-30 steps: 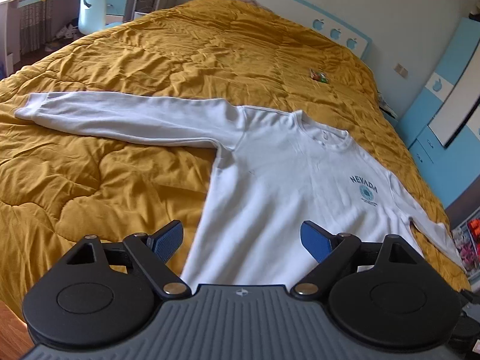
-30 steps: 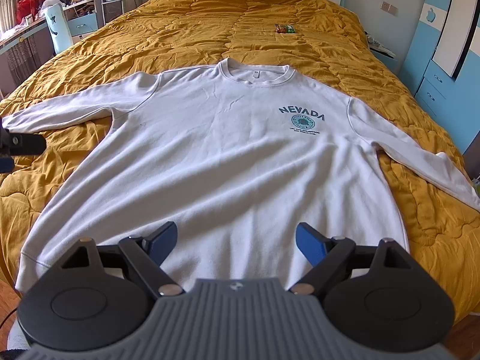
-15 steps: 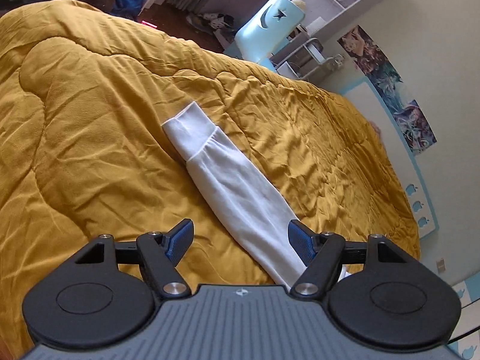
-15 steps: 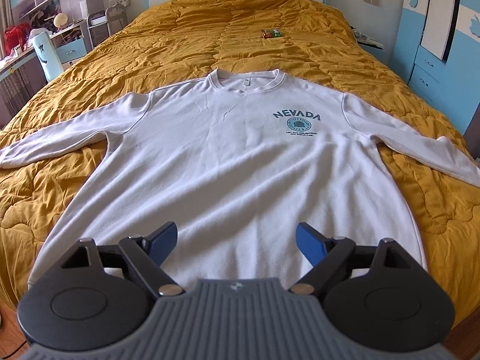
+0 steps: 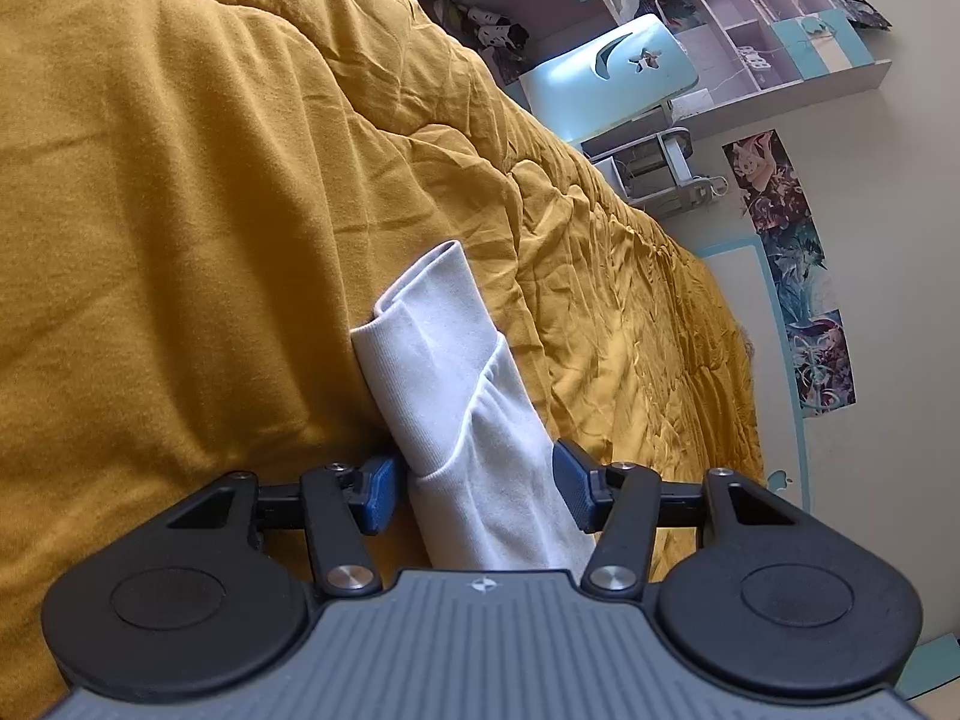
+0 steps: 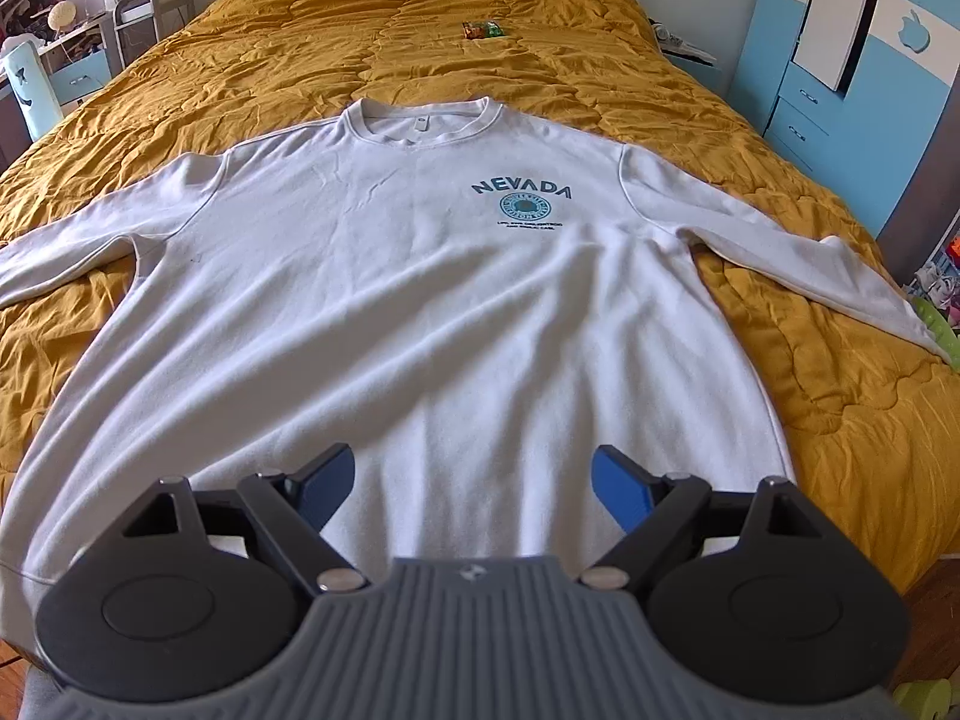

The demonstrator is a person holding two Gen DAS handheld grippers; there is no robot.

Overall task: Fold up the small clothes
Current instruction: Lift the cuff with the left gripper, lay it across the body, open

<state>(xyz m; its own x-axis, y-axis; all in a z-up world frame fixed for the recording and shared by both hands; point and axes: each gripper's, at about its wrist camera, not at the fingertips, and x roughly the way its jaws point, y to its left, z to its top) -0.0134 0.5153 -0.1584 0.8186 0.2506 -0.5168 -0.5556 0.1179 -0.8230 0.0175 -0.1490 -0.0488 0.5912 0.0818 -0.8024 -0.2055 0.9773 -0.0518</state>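
Observation:
A white long-sleeved sweatshirt with a blue NEVADA print lies flat, front up, on the yellow quilt, both sleeves spread out. In the left wrist view its left sleeve with ribbed cuff runs between the blue pads. My left gripper straddles the sleeve just behind the cuff; small gaps show on both sides, so it is open. My right gripper is open and empty, hovering over the sweatshirt's lower hem.
A small green and red packet lies on the quilt near the headboard. A light blue chair and shelves stand beyond the bed's left side. Blue cabinets stand to the right.
My left gripper has swung to the left sleeve and moved in over it, so the sleeve now lies between its pads. My right gripper has stayed over the hem, open.

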